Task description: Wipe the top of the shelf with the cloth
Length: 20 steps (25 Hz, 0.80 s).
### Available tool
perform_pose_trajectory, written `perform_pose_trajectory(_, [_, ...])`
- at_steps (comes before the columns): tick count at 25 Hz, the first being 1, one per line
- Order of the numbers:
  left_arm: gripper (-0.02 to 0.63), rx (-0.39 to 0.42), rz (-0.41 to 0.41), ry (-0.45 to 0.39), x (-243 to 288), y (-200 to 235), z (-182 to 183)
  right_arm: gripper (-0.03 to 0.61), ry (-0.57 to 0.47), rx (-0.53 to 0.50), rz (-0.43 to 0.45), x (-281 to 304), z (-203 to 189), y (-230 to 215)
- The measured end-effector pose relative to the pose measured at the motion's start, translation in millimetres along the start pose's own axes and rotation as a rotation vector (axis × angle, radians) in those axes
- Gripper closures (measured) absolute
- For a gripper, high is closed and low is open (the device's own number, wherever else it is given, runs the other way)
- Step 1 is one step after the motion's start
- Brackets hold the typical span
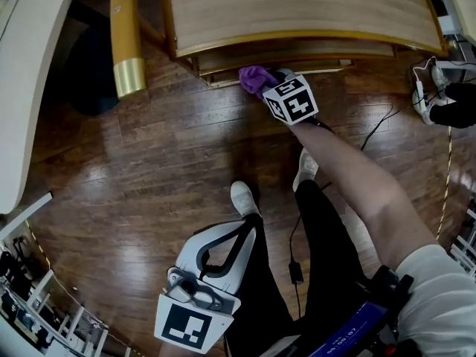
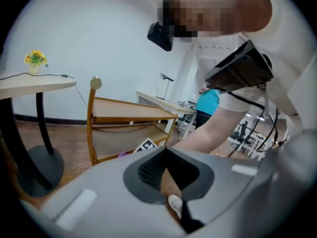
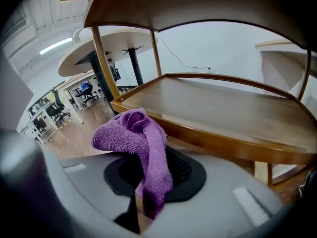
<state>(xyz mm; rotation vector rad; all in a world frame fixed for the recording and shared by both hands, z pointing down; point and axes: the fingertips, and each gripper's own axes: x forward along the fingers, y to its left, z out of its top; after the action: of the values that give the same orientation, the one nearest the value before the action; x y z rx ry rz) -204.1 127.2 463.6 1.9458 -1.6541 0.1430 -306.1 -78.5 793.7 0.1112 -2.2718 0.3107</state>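
Observation:
The wooden shelf's top [image 1: 297, 6] fills the upper part of the head view. My right gripper [image 1: 269, 84] is down at the shelf's front edge, shut on a purple cloth [image 1: 256, 79]. In the right gripper view the cloth [image 3: 141, 148] bunches up out of the jaws, level with a lower board [image 3: 223, 113], and the shelf's top board [image 3: 198, 4] is overhead. My left gripper [image 1: 249, 225] hangs low by the person's legs, away from the shelf. Its jaws [image 2: 181, 212] look shut with nothing between them. The shelf [image 2: 124, 118] stands beyond it.
A white round table [image 1: 22, 88] on a dark base [image 1: 89, 73] stands left of the shelf. The shelf's gold-capped post [image 1: 126, 43] rises beside it. Cables [image 1: 379, 121] cross the wooden floor on the right, near another person's shoes [image 1: 428, 88].

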Motion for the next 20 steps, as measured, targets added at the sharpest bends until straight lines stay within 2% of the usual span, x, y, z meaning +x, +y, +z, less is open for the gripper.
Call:
perform_pose_trajectory(12, [0.595,0.062,-0.136,0.049,89,-39,34,0.5,0.005,0.084,-0.093,-64,-42,-113])
perform_pose_trajectory(20, [0.595,0.096,-0.197,0.075,143,-68,53,0.499,0.017,0.13,-0.174,-114,-78,-197])
